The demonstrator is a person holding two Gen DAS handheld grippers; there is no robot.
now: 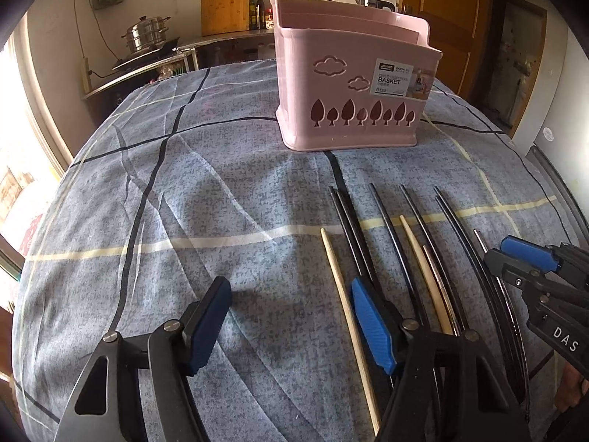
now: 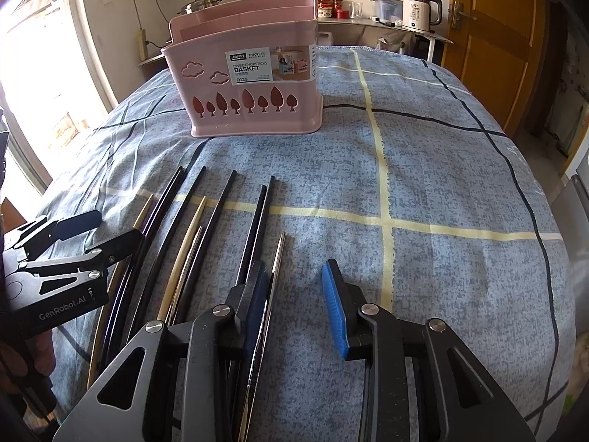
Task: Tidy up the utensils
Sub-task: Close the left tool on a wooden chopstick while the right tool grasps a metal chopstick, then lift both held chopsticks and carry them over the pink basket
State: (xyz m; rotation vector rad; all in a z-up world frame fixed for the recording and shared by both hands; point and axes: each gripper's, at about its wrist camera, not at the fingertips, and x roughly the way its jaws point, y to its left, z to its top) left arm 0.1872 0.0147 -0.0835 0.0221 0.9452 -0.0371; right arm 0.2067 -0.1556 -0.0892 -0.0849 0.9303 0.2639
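A pink chopstick basket stands upright at the far side of the checked cloth. Several chopsticks lie side by side in front of it, mostly black, some pale wood and some metal. My left gripper is open low over the row's left end. A pale wooden chopstick lies between its jaws, close to the right pad. My right gripper is open over the row's right end. A thin metal chopstick lies between its jaws beside the left pad.
The blue-grey checked cloth covers the whole table and drops off at its edges. Behind it are a counter with a steamer pot, a cutting board, a kettle and a wooden door. A hand holds the left gripper.
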